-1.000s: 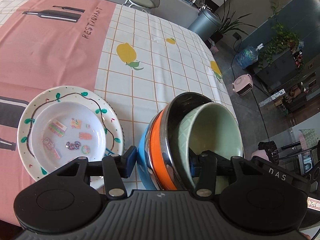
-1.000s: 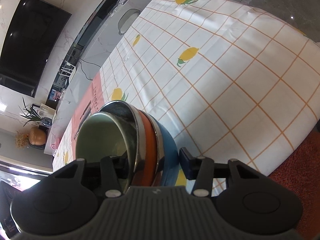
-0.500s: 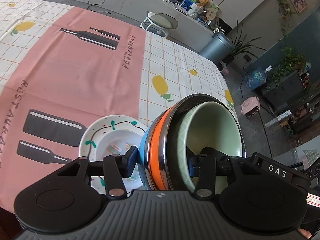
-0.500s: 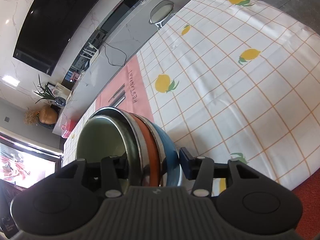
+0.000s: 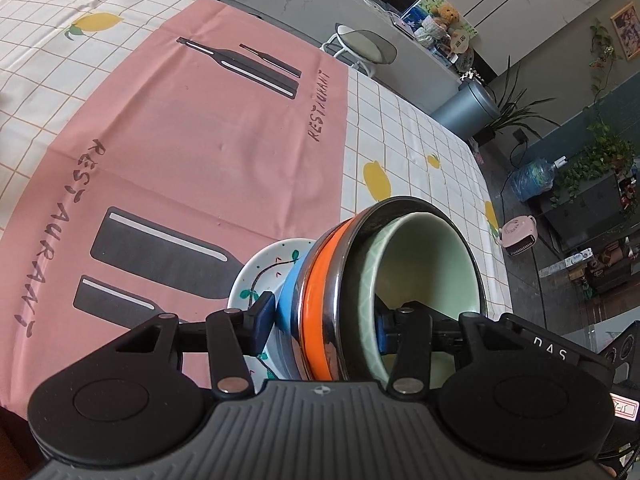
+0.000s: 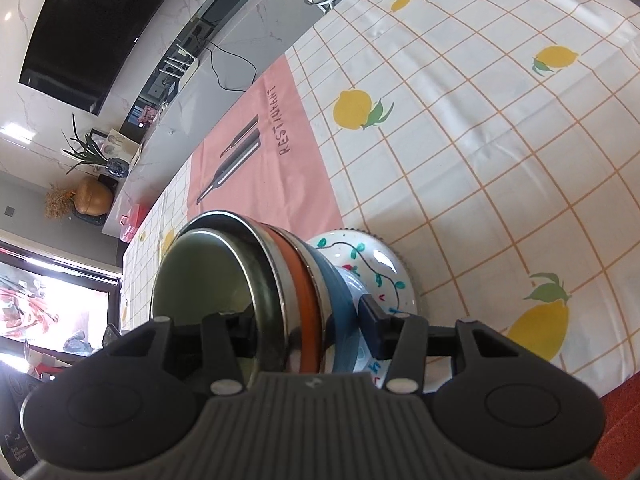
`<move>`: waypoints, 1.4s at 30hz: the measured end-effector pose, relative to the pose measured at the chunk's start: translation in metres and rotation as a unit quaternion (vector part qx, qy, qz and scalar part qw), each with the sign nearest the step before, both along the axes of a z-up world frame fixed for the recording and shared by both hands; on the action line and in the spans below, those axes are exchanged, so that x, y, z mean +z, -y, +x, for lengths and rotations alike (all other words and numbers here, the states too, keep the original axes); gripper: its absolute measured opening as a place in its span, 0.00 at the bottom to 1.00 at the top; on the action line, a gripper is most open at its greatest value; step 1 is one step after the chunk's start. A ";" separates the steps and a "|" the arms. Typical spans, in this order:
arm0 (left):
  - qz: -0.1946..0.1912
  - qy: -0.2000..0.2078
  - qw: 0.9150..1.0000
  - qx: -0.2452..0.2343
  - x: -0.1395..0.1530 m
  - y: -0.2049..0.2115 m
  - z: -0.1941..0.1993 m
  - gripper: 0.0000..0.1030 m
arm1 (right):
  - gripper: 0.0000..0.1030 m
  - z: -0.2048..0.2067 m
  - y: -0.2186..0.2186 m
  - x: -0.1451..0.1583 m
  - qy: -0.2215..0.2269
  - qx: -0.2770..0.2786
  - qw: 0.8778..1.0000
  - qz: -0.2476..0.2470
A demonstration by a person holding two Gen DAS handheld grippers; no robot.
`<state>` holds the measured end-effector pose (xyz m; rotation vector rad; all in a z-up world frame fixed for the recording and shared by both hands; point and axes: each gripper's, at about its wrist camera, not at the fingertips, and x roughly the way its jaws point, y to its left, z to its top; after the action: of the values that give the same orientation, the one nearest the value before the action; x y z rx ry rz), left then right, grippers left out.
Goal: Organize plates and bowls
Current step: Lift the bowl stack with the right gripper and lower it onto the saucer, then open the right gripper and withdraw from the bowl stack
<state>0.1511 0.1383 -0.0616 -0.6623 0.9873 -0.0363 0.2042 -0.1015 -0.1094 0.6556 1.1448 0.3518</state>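
Note:
A nested stack of bowls (image 5: 332, 280), pale green inside a steel bowl with an orange band inside a blue one, is held tilted on its side. My left gripper (image 5: 322, 326) is shut on one side of its rim and my right gripper (image 6: 306, 326) is shut on the other side of the stack (image 6: 280, 280). The stack hangs just over a white plate with a painted vine border (image 5: 264, 268), which lies on the tablecloth and also shows in the right wrist view (image 6: 376, 260). I cannot tell whether the stack touches the plate.
The table carries a white checked cloth with lemons (image 6: 480, 120) and a pink "RESTAURANT" runner (image 5: 180, 140). The table's near edge runs close behind the plate (image 6: 560, 380). A stool (image 5: 364, 46) and a grey bin (image 5: 472, 108) stand beyond the far side.
Both grippers have carried the bowl stack left, from beside the plate to over it. The plate is now mostly hidden behind the stack.

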 end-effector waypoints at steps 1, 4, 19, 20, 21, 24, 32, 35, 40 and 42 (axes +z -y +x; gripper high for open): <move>-0.003 0.002 1.000 0.000 -0.001 -0.001 0.001 0.52 | 0.46 0.001 0.000 0.001 0.001 0.000 1.000 -0.002; -0.004 0.002 1.000 -0.001 -0.005 -0.002 0.003 0.52 | 0.46 0.006 -0.002 0.002 0.006 0.002 1.000 -0.009; -0.002 -0.013 1.000 -0.011 -0.018 -0.004 0.004 0.52 | 0.47 0.008 -0.004 -0.014 -0.011 0.004 1.000 -0.015; -0.001 -0.014 1.000 -0.012 -0.018 -0.004 0.005 0.52 | 0.47 0.008 -0.004 -0.014 -0.011 0.004 1.000 -0.014; -0.001 -0.015 1.000 -0.012 -0.017 -0.004 0.005 0.52 | 0.47 0.008 -0.004 -0.014 -0.011 0.003 1.000 -0.013; 0.001 -0.014 1.000 -0.010 -0.015 -0.004 0.005 0.52 | 0.50 0.009 -0.003 -0.014 -0.016 -0.001 1.000 -0.005; 0.031 0.010 0.999 -0.014 0.000 0.001 0.001 0.71 | 0.64 0.004 0.001 0.005 0.016 -0.001 1.000 -0.009; 0.048 0.028 0.998 -0.015 0.010 0.005 -0.005 0.72 | 0.67 -0.001 0.005 0.011 0.024 -0.003 1.000 -0.010; 0.092 0.070 0.993 -0.003 0.032 0.009 -0.020 0.73 | 0.69 -0.013 0.017 0.015 0.024 -0.014 1.000 -0.012; 0.103 0.088 0.991 0.001 0.041 0.011 -0.026 0.73 | 0.70 -0.017 0.020 0.016 0.023 -0.018 0.999 -0.014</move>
<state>0.1249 0.1269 -0.0211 -0.4609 0.8072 0.0088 0.1871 -0.1219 -0.0933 0.6395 1.0921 0.3181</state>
